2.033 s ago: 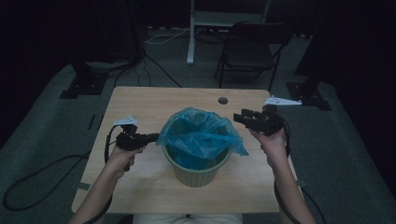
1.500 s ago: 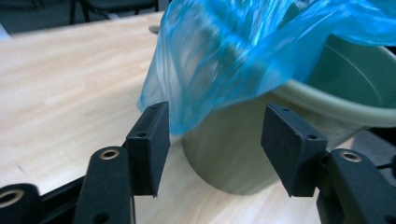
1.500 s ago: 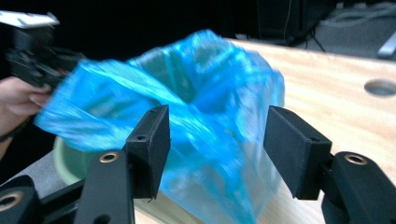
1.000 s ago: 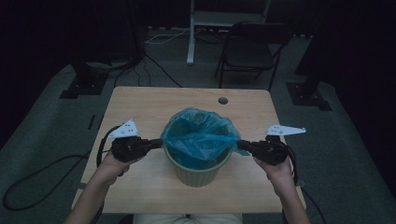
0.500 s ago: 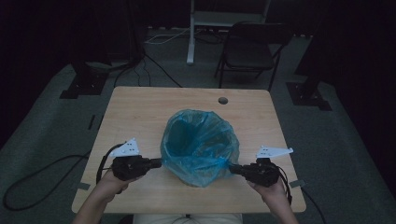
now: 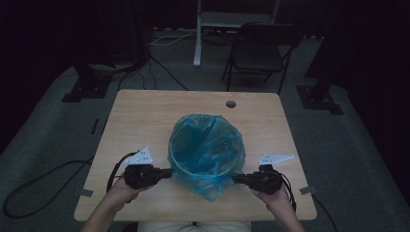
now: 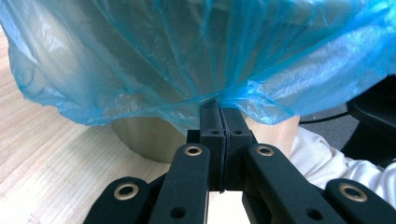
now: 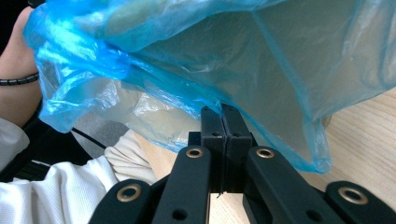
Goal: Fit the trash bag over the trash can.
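A thin blue plastic bag (image 6: pixel 207 150) is stretched over a round pale bin (image 7: pixel 144 137) in the middle of the wooden table (image 6: pixel 145 116). Its rim is folded down over the outside of the bin. My left gripper (image 6: pixel 169 173) is shut on the bag's edge at the bin's left side, low near the tabletop. On the opposite side my right gripper (image 6: pixel 236 179) is shut on the bag's edge too. In the left gripper view the film (image 7: pixel 187 56) bunches into the closed jaw tips (image 7: pixel 218 106). The right gripper view has the same pinch (image 8: pixel 220 109) on the bag (image 8: pixel 233 56).
A small round hole (image 6: pixel 230 104) sits near the table's far edge. Behind the table stand a dark folding chair (image 6: pixel 261 53) and a white stand (image 6: pixel 198 34). Cables (image 6: pixel 29 188) run over the grey floor at the left. The person's white sleeve (image 8: pixel 70 186) is close below.
Both grippers have come down and toward the near edge of the table, drawing the bag's rim down over the bin's sides. The green bin wall is now covered.
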Available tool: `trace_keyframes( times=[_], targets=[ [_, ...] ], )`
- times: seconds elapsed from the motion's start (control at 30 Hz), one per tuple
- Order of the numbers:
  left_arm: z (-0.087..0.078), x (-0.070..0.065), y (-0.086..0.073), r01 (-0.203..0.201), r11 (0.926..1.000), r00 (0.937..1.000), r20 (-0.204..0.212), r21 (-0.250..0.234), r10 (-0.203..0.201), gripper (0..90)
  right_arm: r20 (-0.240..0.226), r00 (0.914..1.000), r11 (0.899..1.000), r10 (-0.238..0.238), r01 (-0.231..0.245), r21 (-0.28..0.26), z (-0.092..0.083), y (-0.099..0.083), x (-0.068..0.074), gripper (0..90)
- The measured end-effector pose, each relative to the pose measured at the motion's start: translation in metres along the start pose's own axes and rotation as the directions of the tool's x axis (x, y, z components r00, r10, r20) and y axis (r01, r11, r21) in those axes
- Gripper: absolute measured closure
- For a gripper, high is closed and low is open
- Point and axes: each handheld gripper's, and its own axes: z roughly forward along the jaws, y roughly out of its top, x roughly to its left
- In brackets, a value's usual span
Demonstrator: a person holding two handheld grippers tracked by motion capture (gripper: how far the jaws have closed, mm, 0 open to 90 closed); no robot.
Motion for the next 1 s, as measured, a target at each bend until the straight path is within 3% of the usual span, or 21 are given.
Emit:
trace_keyframes(
  times=[0.1, 0.3, 0.4, 0.47, 0.53, 0.67, 0.83, 0.9, 1.0],
  targets=[
    [0.003, 0.002, -0.003, 0.000, 0.9999, 0.9997, -0.023, 0.013, 0.000, 90.0, 0.017, 0.9999, 1.000, -0.002, 0.001, 0.014, 0.003, -0.001, -0.001, 89.9],
    [0.007, 0.015, -0.014, 0.071, 0.9975, 0.9951, -0.070, 0.006, -0.070, 89.5, 0.055, 0.9979, 0.999, 0.033, -0.035, 0.041, 0.010, -0.008, -0.015, 89.9],
    [0.011, 0.019, -0.019, 0.081, 0.9964, 0.9933, -0.085, 0.024, -0.078, 89.6, 0.074, 0.9960, 0.997, 0.049, -0.054, 0.056, 0.014, -0.013, -0.022, 89.9],
    [0.015, 0.019, -0.021, 0.083, 0.9956, 0.9890, -0.127, 0.045, -0.077, 89.5, 0.079, 0.9952, 0.996, 0.058, -0.063, 0.064, 0.017, -0.016, -0.027, 89.8],
    [0.020, 0.021, -0.024, 0.087, 0.9943, 0.9806, -0.181, 0.062, -0.075, 89.4, 0.109, 0.9921, 0.994, 0.062, -0.071, 0.079, 0.021, -0.018, -0.031, 89.8],
    [0.023, 0.025, -0.030, 0.123, 0.9919, 0.9834, -0.139, 0.033, -0.117, 87.4, 0.117, 0.9895, 0.990, 0.086, -0.098, 0.098, 0.029, -0.024, -0.039, 89.0],
    [0.019, 0.025, -0.035, 0.122, 0.9925, 0.9839, -0.133, 0.008, -0.120, 81.2, 0.109, 0.9893, 0.994, 0.097, -0.102, 0.040, 0.018, -0.026, -0.037, 54.1],
    [0.016, 0.027, -0.038, 0.127, 0.9918, 0.9830, -0.132, -0.005, -0.127, 78.6, 0.086, 0.9906, 0.994, 0.106, -0.107, 0.013, 0.008, -0.027, -0.035, 45.0],
    [0.010, 0.028, -0.042, 0.124, 0.9916, 0.9828, -0.134, -0.038, -0.128, 65.2, 0.051, 0.9952, 0.996, 0.084, -0.082, -0.031, -0.010, -0.029, -0.029, 34.0]
  ],
)
